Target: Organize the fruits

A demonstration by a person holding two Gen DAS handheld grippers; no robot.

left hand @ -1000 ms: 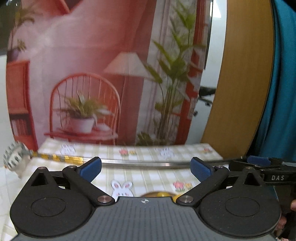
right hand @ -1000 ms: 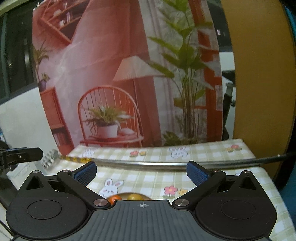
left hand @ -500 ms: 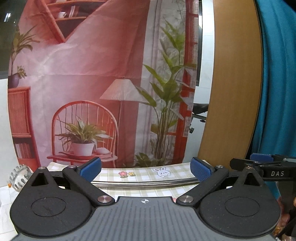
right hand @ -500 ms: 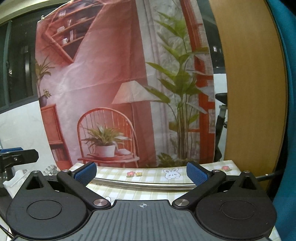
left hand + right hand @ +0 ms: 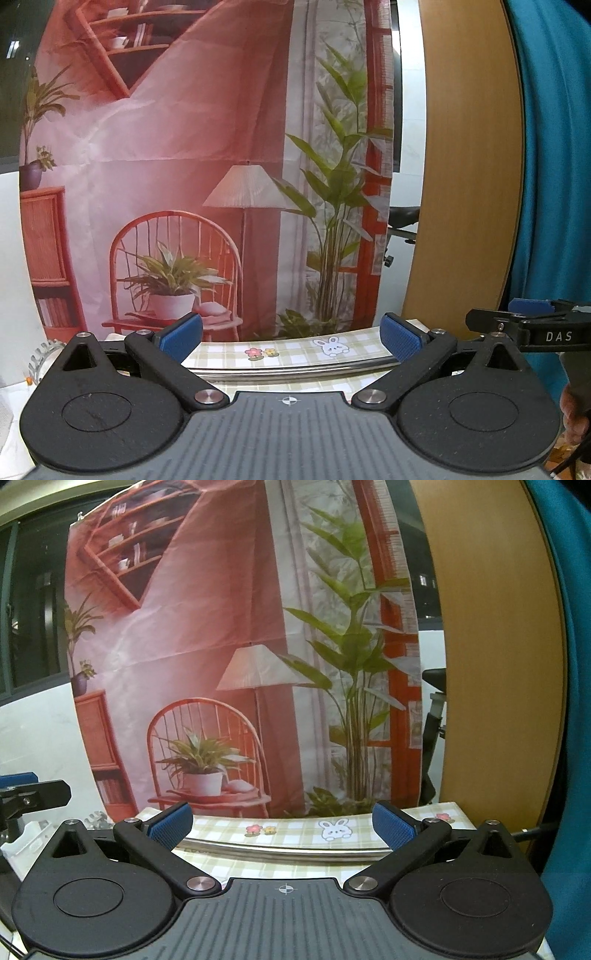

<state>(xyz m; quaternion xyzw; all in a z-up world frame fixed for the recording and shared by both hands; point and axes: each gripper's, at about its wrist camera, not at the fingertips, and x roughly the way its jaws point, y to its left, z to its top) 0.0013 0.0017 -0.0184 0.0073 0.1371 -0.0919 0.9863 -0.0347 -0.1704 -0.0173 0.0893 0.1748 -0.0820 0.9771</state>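
Note:
No fruit shows in either view now. My left gripper (image 5: 290, 330) is open, its blue pads wide apart with nothing between them, held level above the checked tablecloth (image 5: 295, 350). My right gripper (image 5: 282, 821) is also open and empty over the same cloth (image 5: 288, 830). A metal rail (image 5: 295, 371) crosses the far part of the table just beyond both sets of fingers. The right gripper's side (image 5: 535, 328) appears at the right edge of the left wrist view, and the left gripper's finger (image 5: 33, 794) shows at the left edge of the right wrist view.
A printed backdrop (image 5: 207, 166) with a chair, lamp and plants hangs right behind the table. A wooden panel (image 5: 465, 166) and a teal curtain (image 5: 554, 147) stand to the right. A hand (image 5: 572, 413) is at the lower right. A toothed metal wheel (image 5: 38, 358) sits at the left.
Both grippers have tilted up: the tabletop and the orange and yellow fruit seen below the fingers a second ago have dropped out of view. Both stay open.

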